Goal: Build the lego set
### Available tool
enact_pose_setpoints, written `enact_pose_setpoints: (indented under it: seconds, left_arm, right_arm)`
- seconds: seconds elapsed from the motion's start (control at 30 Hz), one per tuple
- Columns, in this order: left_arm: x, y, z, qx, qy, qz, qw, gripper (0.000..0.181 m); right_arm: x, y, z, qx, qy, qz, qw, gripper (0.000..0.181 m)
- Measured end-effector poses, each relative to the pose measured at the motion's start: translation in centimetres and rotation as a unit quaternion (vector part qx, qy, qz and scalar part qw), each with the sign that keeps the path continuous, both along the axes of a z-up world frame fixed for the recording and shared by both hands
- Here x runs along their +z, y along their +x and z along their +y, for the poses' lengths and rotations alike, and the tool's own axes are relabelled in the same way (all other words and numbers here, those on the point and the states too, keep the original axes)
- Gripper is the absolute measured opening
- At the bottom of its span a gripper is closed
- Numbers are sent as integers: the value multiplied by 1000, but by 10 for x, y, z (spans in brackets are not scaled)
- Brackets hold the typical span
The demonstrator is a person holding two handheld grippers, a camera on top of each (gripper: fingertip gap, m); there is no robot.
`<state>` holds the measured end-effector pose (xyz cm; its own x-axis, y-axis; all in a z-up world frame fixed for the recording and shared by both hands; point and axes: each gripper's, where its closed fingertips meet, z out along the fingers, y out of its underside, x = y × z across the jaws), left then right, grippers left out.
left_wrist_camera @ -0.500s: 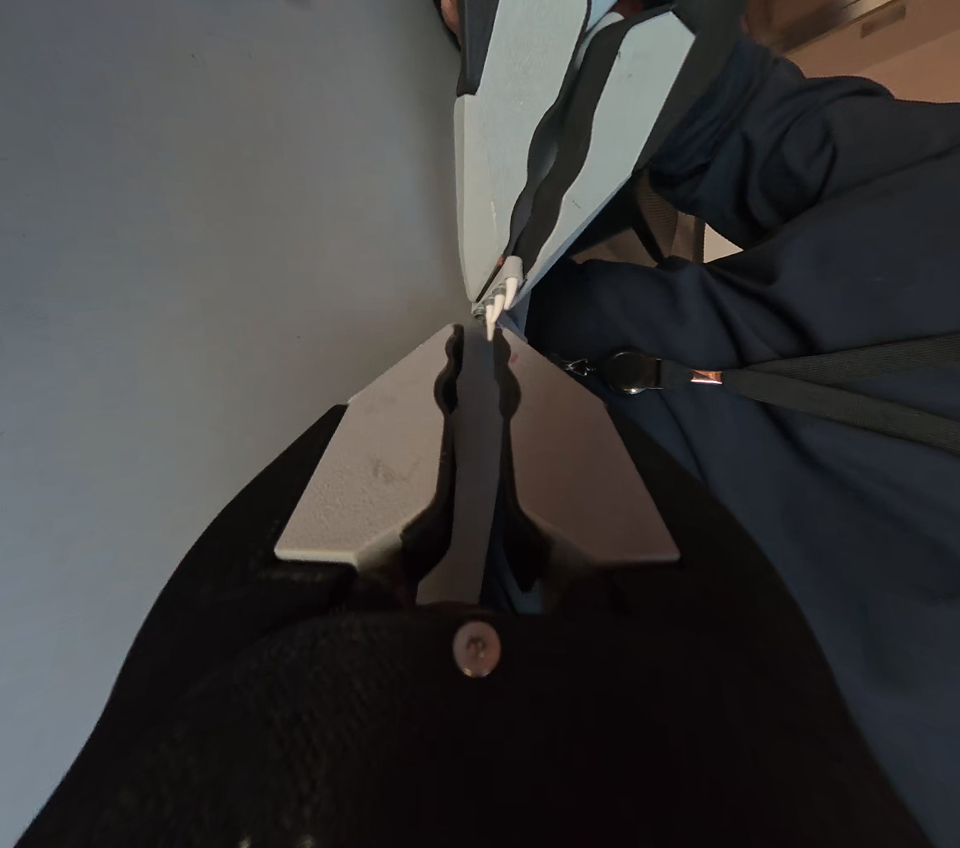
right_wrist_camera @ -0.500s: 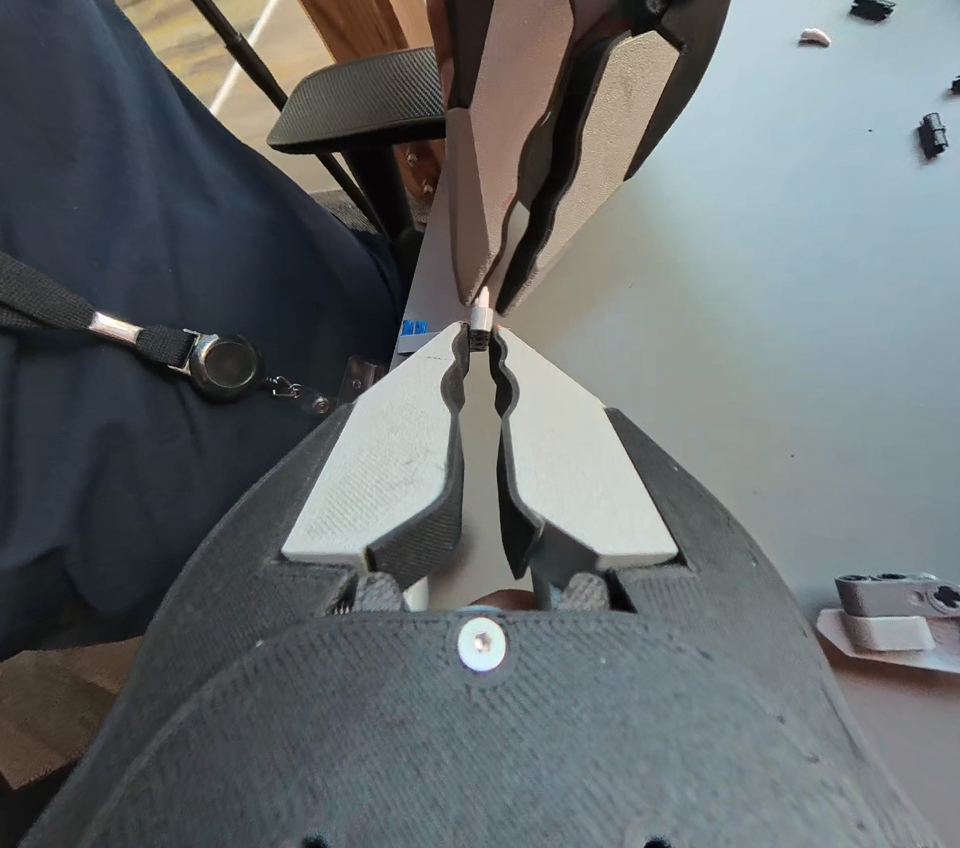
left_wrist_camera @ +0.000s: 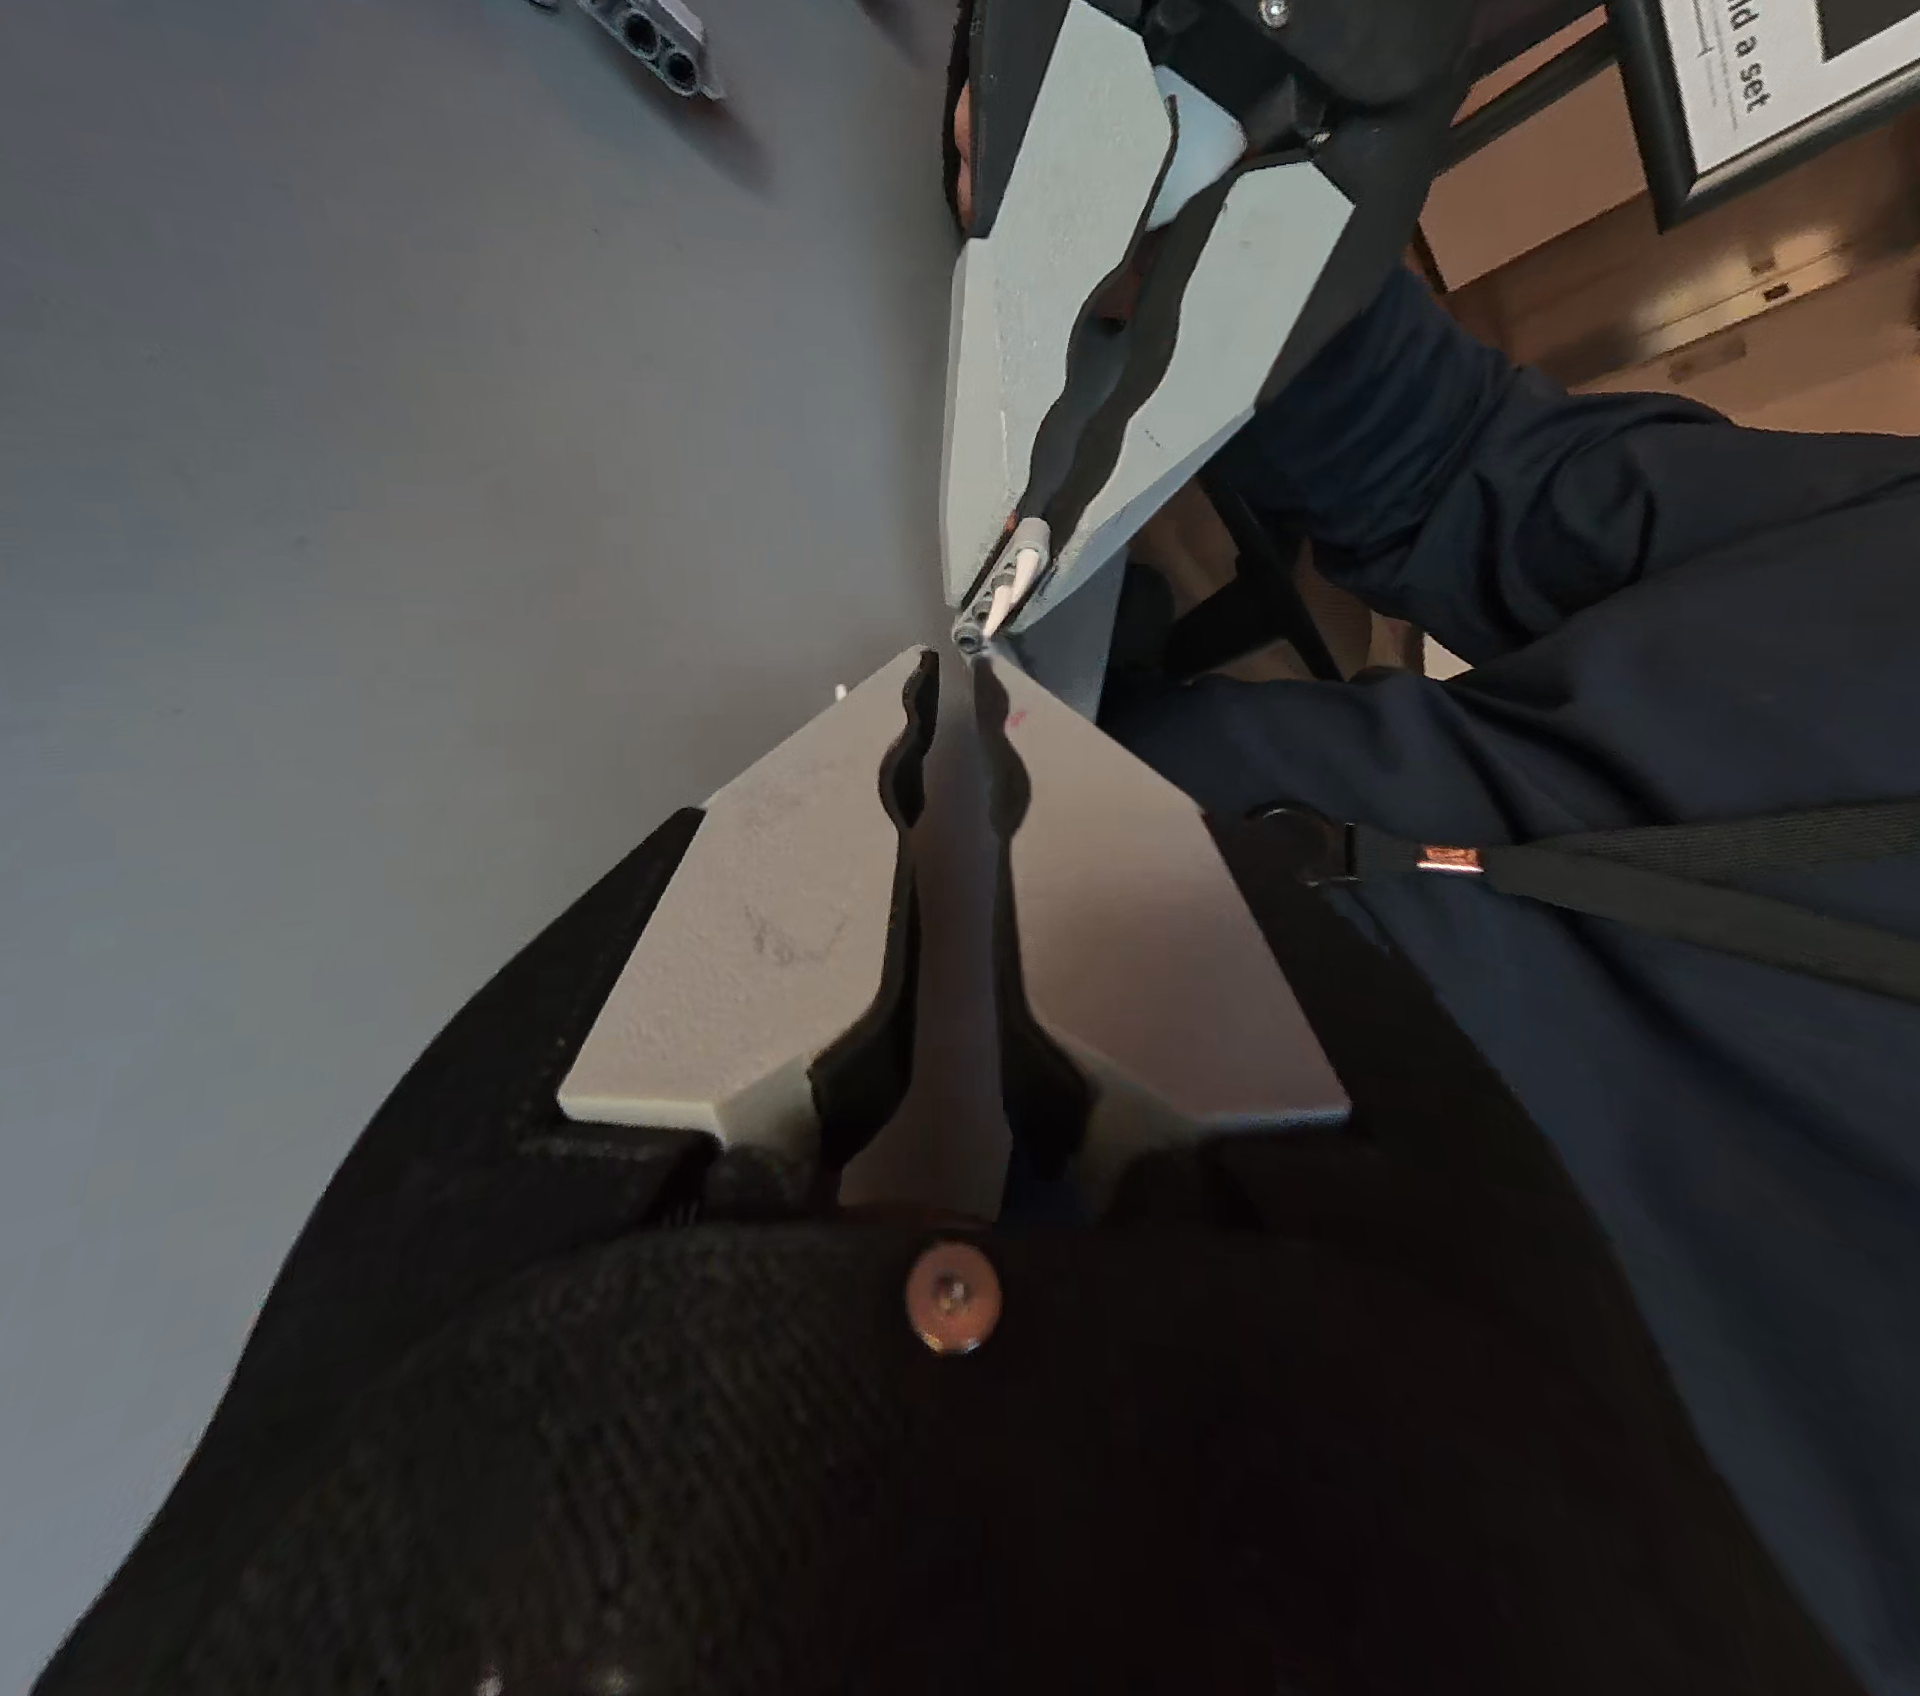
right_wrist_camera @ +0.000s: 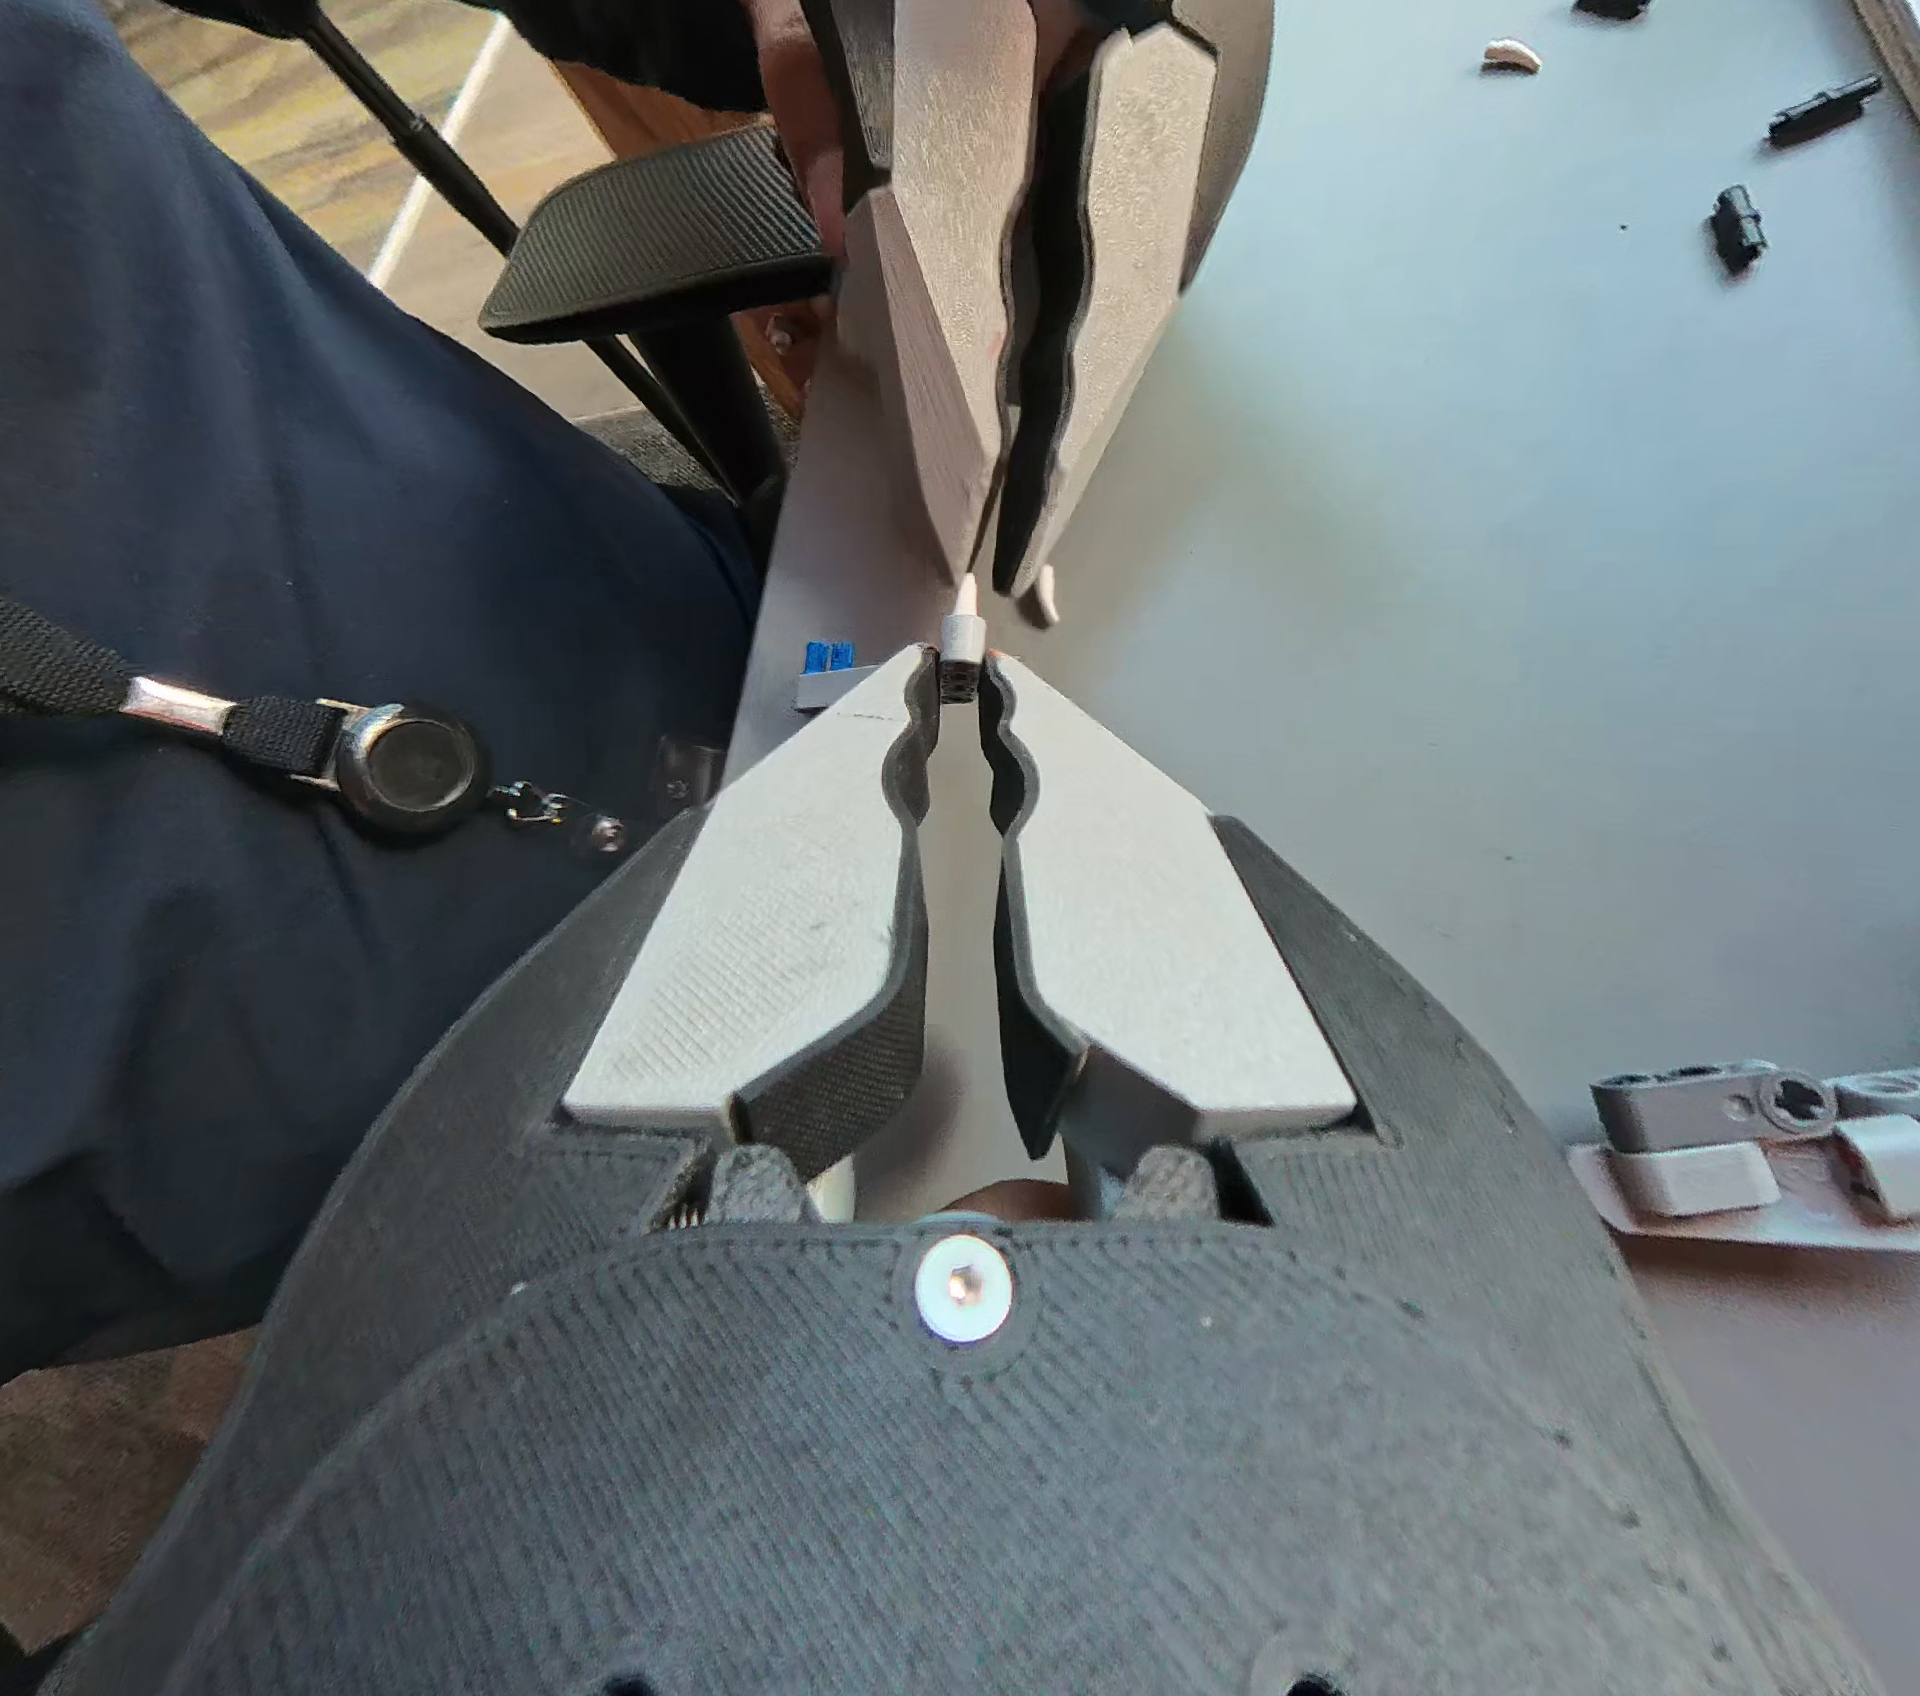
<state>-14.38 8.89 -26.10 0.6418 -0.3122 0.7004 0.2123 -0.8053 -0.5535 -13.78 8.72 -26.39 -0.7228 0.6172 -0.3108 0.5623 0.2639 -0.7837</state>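
Item: small lego sub-assembly (right_wrist_camera: 961, 640), a white pointed tooth in a pale sleeve on a dark connector
Location: held in the air over the near edge of the grey table (left_wrist_camera: 416, 503), between the two gripper tips
Change: half a second ago the left gripper (left_wrist_camera: 951, 664) was pressed together on the tooth's point; its fingers now stand a little apart and have drawn back a touch, with table showing through the gap
Meaning: the tooth looks seated in its sleeve, so this join is probably done and the left side is free for the next part
Right gripper (right_wrist_camera: 961, 675): fingers pinching the dark connector at their very tips, tooth pointing away toward the other gripper
Left gripper, pose: nose to nose with the right one, nearly in line, tips just beside the tooth's point; touching or not, cannot tell
Stock nearby: a spare white tooth (right_wrist_camera: 1042, 597) on the table just beyond; more teeth (right_wrist_camera: 1512, 54) and black pins (right_wrist_camera: 1737, 238) well apart; grey beams (right_wrist_camera: 1704, 1106) at the right edge
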Motion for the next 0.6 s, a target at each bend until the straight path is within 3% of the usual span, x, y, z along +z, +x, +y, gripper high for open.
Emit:
enact_pose_setpoints:
  seconds: [0.23,0.6]
  left_arm:
    - [-19,-29,-5,12,14,151,988,9]
    - [-20,-23,-3,-20,49,215,975,9]
  right_arm:
    - [-4,-2,11,-14,-5,-20,1000,5]
    - [-12,-3,16,-24,9,-43,999,12]
